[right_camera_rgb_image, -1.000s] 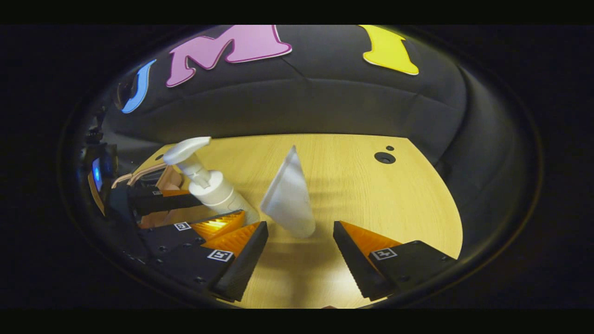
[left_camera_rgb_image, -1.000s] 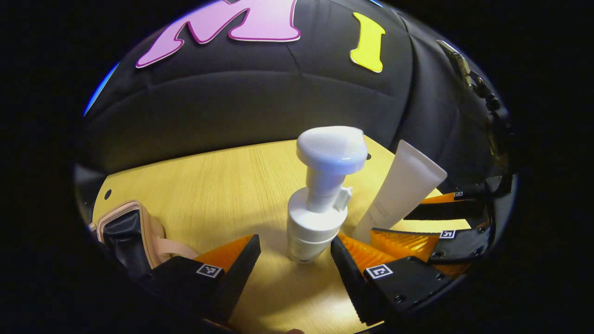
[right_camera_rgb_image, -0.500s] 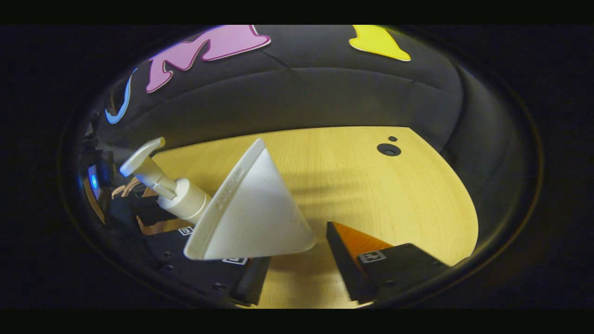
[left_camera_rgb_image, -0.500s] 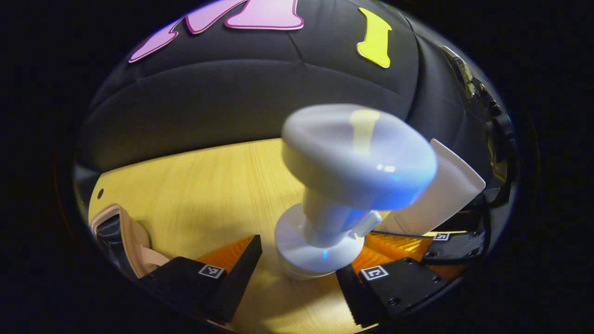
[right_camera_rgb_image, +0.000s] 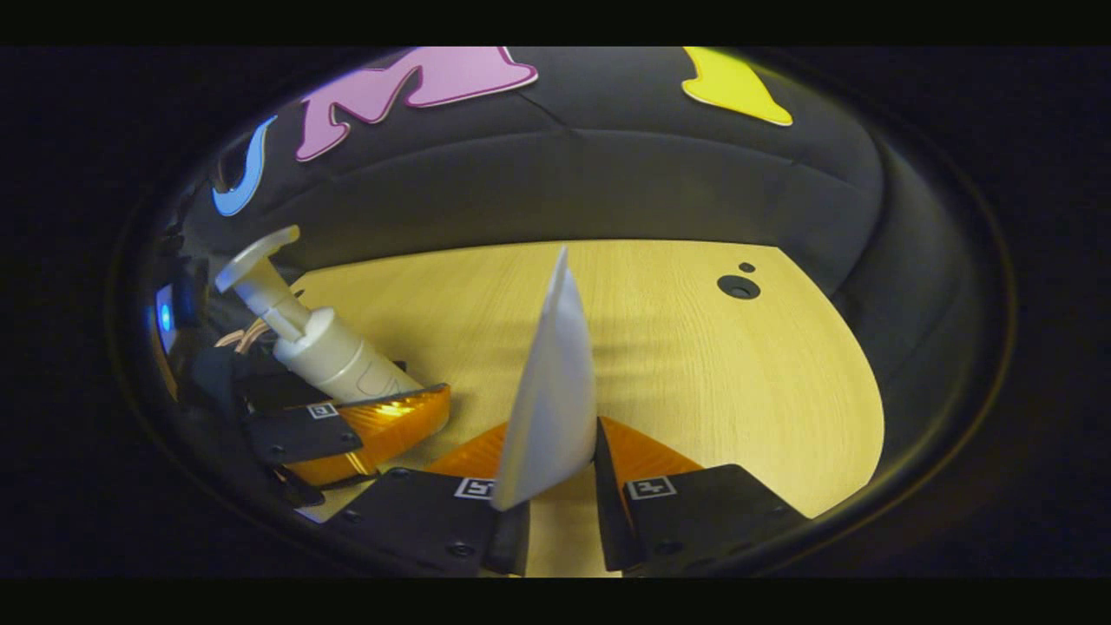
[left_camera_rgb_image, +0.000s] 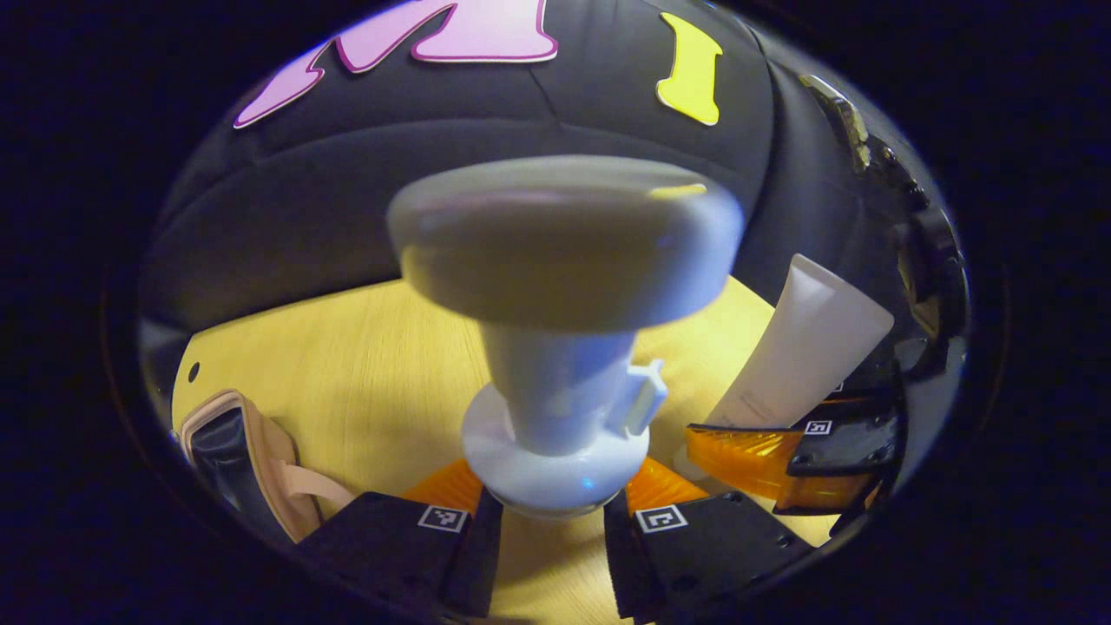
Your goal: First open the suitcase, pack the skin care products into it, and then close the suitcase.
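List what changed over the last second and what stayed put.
Both grippers went from open to shut. The left gripper moved in and clamped the pump bottle; the right gripper moved in and clamped the white tube. The wooden table and the suitcase at its left edge stayed as they were.

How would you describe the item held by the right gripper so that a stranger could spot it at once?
Start at the wooden table. Over its near edge the right gripper has both fingers pressed on a white squeeze tube, flat sealed end up. The pump bottle beside it, in the left gripper, is also white, but round, with a broad pump head; the tube is flat and tapers to a thin edge.
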The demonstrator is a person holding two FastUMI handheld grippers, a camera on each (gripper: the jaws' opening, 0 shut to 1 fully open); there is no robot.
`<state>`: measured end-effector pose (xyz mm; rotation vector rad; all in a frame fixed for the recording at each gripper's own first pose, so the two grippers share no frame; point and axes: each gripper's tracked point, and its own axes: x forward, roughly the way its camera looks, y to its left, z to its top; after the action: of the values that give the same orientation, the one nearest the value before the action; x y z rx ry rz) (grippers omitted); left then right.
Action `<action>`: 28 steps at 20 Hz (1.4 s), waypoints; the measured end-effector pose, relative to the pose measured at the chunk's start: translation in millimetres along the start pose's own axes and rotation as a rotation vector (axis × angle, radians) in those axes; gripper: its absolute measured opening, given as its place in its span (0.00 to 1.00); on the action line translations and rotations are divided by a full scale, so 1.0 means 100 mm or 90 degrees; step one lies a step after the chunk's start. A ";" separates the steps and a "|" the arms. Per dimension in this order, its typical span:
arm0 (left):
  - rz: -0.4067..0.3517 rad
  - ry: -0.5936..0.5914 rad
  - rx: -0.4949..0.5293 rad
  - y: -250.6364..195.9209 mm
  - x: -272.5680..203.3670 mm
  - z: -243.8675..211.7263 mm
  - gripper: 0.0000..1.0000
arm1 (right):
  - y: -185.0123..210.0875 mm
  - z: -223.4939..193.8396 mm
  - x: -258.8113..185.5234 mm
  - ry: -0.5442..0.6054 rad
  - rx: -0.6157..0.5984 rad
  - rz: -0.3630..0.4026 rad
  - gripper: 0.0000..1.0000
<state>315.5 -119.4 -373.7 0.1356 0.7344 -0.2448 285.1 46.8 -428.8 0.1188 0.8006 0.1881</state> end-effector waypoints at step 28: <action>0.029 0.371 -0.280 1.77 -1.95 -1.40 0.55 | 3.35 -0.87 -0.32 0.431 -0.215 0.262 0.36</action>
<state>133.0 113.6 -338.3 -0.2056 1.3443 0.0100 159.4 369.9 -407.3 -0.1115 1.3996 0.7774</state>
